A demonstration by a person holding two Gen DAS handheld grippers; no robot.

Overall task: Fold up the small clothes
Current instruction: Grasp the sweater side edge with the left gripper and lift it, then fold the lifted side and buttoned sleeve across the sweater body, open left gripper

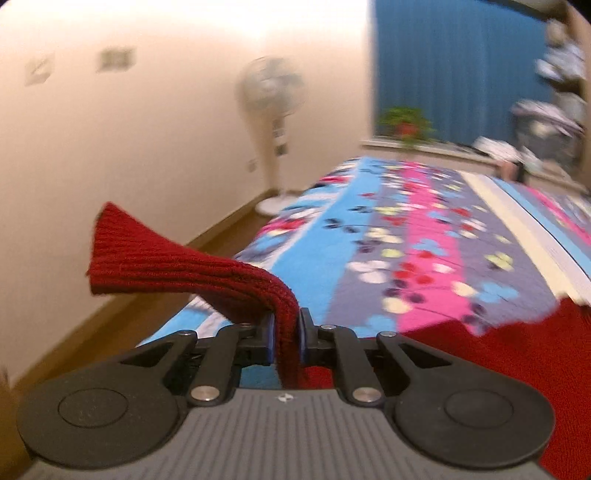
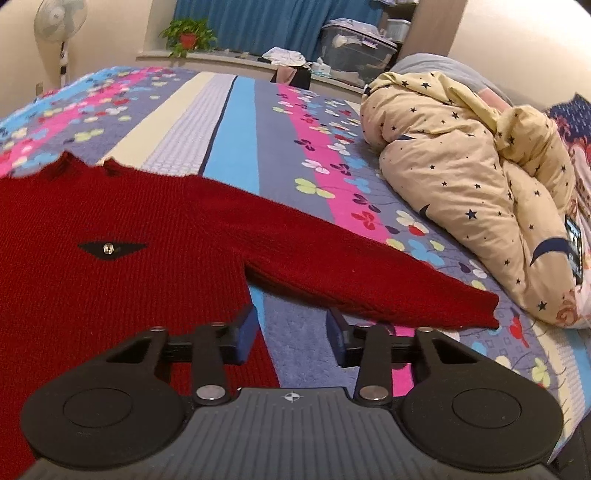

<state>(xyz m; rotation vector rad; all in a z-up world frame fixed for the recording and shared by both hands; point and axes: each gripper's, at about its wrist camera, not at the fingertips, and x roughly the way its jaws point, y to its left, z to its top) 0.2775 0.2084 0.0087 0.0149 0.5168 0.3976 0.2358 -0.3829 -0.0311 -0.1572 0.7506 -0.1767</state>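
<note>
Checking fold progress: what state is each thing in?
left gripper: shut on red sleeve cuff, lifted
right gripper: open, nothing held
red sweater: flat on bedspread, unfolded
other sleeve: stretched out flat
star duvet: bunched up

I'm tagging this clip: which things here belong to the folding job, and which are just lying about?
Job: red sweater, left claw shut on its sleeve, right claw open.
Lying about: star quilt, fan, plant, storage bin.
</note>
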